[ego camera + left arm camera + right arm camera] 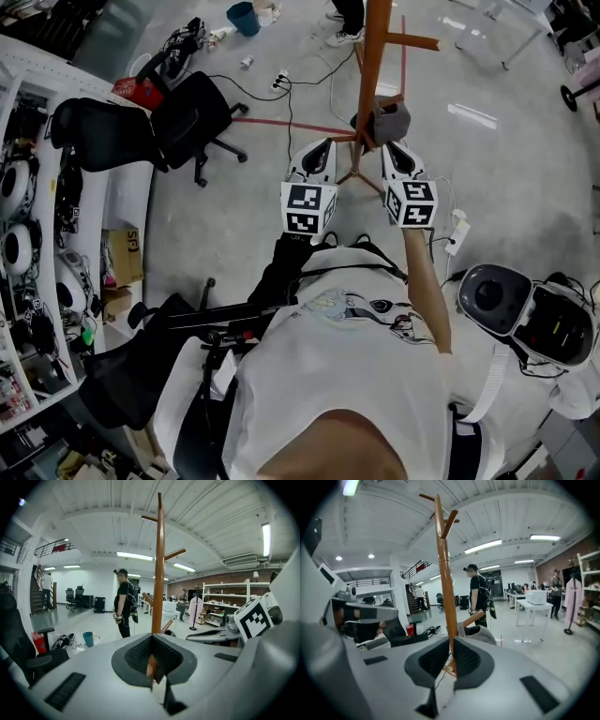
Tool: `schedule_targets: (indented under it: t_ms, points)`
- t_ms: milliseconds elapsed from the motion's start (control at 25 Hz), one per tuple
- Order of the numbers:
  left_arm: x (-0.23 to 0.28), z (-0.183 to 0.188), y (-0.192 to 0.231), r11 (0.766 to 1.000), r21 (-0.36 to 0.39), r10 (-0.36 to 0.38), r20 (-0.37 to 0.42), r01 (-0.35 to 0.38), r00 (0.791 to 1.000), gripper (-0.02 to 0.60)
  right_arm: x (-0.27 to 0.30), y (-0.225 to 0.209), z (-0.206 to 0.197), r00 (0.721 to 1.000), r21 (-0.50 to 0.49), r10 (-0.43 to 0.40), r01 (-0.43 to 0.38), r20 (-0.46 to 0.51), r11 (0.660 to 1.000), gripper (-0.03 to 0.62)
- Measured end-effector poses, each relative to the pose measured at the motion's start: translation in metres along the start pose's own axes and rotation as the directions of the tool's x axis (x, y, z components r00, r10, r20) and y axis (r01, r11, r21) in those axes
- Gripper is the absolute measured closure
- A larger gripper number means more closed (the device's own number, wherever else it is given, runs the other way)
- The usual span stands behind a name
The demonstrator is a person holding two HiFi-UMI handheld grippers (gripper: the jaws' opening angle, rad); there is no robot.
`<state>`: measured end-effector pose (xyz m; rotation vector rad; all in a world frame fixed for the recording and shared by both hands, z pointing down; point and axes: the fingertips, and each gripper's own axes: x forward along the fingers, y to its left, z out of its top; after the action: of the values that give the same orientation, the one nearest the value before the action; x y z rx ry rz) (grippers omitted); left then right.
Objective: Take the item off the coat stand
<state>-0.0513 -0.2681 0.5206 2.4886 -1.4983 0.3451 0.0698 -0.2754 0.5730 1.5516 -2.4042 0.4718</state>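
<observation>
A wooden coat stand [375,56] rises just ahead of me, its pole [159,573] central in the left gripper view and also in the right gripper view [445,573]. A grey cloth item, perhaps a cap [392,119], hangs on a low peg to the right of the pole [482,632]. My left gripper [323,143] is shut and empty, a little left of the pole and short of it. My right gripper [395,146] is shut and empty too, just below the grey item without touching it. Each gripper shows in the other's view: right [253,616], left [361,613].
A black office chair [159,127] stands to the left, white shelving [37,281] along the left wall. Cables and a blue bucket [244,17] lie on the floor beyond. A person [124,602] stands behind the stand. White tables [536,604] are at the right.
</observation>
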Motion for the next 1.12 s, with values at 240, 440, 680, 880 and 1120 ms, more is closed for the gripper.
schedule_targets:
  t_ms: [240, 440, 680, 880, 1120]
  points:
    - [0.010, -0.009, 0.003, 1.000, 0.011, 0.022, -0.025, -0.022, 0.999, 0.578, 0.032, -0.023, -0.007, 0.999, -0.046, 0.030, -0.032, -0.041, 0.998, 0.523]
    - [0.011, -0.010, 0.017, 0.999, 0.004, 0.049, -0.045, -0.049, 0.998, 0.578, 0.069, -0.022, 0.000, 0.994, -0.195, 0.025, -0.046, -0.107, 0.980, 0.523]
    - [0.003, -0.010, 0.033, 0.995, -0.002, 0.099, -0.047, -0.100, 0.994, 0.578, 0.098, -0.029, -0.010, 0.971, -0.320, -0.010, -0.070, -0.240, 0.945, 0.485]
    - [-0.005, -0.011, 0.041, 0.992, -0.004, 0.129, -0.056, -0.129, 0.990, 0.578, 0.105, -0.029, -0.008, 0.965, -0.370, -0.007, -0.094, -0.263, 0.924, 0.485]
    - [-0.007, -0.008, 0.046, 0.991, -0.013, 0.129, -0.057, -0.130, 0.990, 0.580, 0.106, -0.022, -0.003, 0.964, -0.406, -0.015, -0.098, -0.265, 0.909, 0.511]
